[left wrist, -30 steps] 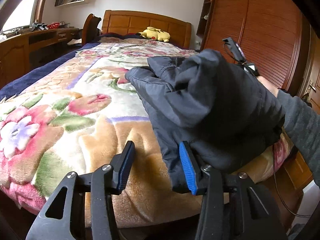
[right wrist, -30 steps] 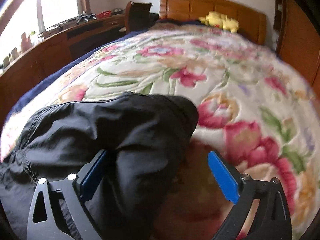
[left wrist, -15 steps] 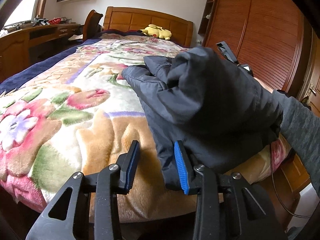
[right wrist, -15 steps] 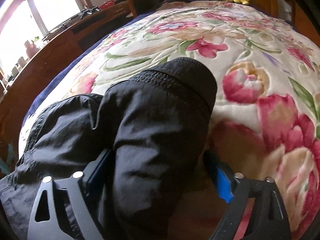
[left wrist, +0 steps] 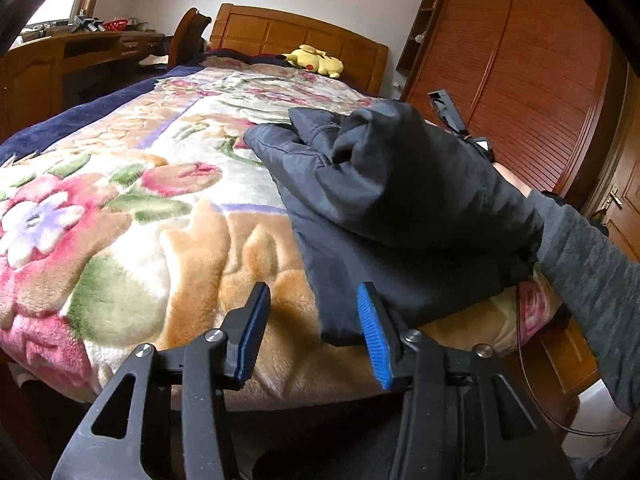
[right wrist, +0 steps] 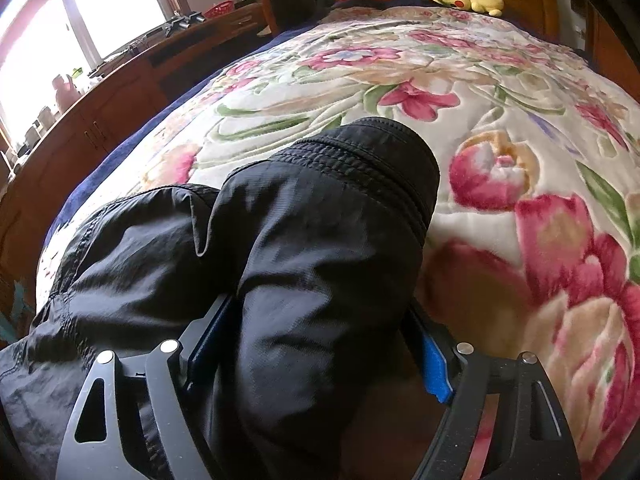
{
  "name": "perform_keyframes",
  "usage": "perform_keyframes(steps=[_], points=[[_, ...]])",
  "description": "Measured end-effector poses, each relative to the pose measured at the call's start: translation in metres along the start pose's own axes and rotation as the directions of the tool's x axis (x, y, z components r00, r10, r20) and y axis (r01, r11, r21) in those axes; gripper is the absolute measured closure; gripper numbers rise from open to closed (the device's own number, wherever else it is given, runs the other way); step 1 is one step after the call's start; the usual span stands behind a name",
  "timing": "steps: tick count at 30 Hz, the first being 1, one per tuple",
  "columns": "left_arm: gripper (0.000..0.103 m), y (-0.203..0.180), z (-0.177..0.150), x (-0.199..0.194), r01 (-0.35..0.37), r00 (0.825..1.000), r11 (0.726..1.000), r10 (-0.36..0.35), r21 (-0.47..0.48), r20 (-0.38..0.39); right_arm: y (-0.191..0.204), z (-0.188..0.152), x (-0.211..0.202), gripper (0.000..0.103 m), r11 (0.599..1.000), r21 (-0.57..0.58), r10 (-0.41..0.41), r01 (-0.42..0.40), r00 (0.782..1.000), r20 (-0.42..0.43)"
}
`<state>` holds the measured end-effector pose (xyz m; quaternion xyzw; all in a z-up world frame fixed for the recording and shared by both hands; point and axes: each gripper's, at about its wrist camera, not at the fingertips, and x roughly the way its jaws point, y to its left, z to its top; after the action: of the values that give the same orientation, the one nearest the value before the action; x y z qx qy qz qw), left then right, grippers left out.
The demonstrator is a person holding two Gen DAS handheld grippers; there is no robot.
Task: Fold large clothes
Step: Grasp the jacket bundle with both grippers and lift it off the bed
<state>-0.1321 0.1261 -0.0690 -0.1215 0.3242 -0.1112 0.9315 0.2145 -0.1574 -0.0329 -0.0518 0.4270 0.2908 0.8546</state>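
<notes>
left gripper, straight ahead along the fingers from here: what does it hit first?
Most likely the floral blanket: the open left gripper has only blanket showing between its fingers. The black jacket edge sits just beside the right-hand finger, so that finger might brush it; depth is unclear.

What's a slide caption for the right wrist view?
Right claw grips a bunched fold of the black jacket on the floral blanket.

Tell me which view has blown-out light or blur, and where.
Right wrist view: the window at upper left is overexposed white, and the black jacket near the right gripper looks slightly smeared. Left wrist view: evenly lit and sharp, with fisheye bending of the wardrobe.
</notes>
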Motion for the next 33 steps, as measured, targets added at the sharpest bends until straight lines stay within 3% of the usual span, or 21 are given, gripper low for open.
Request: perform_keyframes(steps=[6, 10, 11, 13, 14, 19, 25, 29, 33], points=[[0.056, -0.002, 0.001, 0.005, 0.011, 1.0, 1.0, -0.011, -0.003, -0.007, 0.002, 0.0, -0.002, 0.029, 1.0, -0.005, 0.018, -0.018, 1.0, 0.0], [0.056, -0.01, 0.001, 0.011, 0.019, 1.0, 0.999, -0.019, 0.026, -0.017, 0.005, 0.0, -0.005, 0.047, 0.999, -0.033, 0.036, -0.036, 0.999, -0.002], [0.058, -0.011, 0.001, 0.013, 0.022, 1.0, 0.999, -0.022, 0.035, -0.015, 0.006, 0.001, -0.006, 0.057, 0.998, -0.039, 0.041, -0.041, 0.999, -0.003], [0.074, -0.011, 0.001, 0.015, 0.055, 0.998, 0.998, -0.054, 0.034, -0.024, 0.008, 0.001, -0.01, 0.067, 0.997, -0.062, 0.04, -0.04, 0.999, 0.004], [0.091, -0.01, 0.001, 0.015, 0.094, 0.995, 0.995, -0.093, 0.025, -0.034, 0.009, 0.0, -0.012, 0.072, 0.997, -0.065, 0.035, -0.034, 0.999, 0.01], [0.097, -0.008, 0.009, 0.001, 0.1, 0.994, 0.995, -0.101, 0.028, 0.034, 0.036, -0.001, -0.033, 0.08, 0.991, -0.112, -0.059, 0.07, 0.993, 0.103], [0.098, 0.025, 0.029, -0.027, 0.026, 0.989, 0.999, -0.029, 0.025, 0.144, 0.081, 0.017, -0.059, 0.084, 0.98, -0.171, -0.07, 0.106, 0.977, 0.203], [0.098, 0.073, 0.045, -0.045, -0.045, 0.98, 0.999, 0.045, -0.003, 0.192, 0.128, 0.03, -0.057, 0.086, 0.967, -0.23, -0.055, 0.112, 0.969, 0.241], [0.099, 0.132, 0.06, -0.065, -0.146, 0.959, 0.988, 0.151, -0.038, 0.239, 0.186, 0.048, -0.038, 0.087, 0.95, -0.298, -0.017, 0.095, 0.967, 0.254]])
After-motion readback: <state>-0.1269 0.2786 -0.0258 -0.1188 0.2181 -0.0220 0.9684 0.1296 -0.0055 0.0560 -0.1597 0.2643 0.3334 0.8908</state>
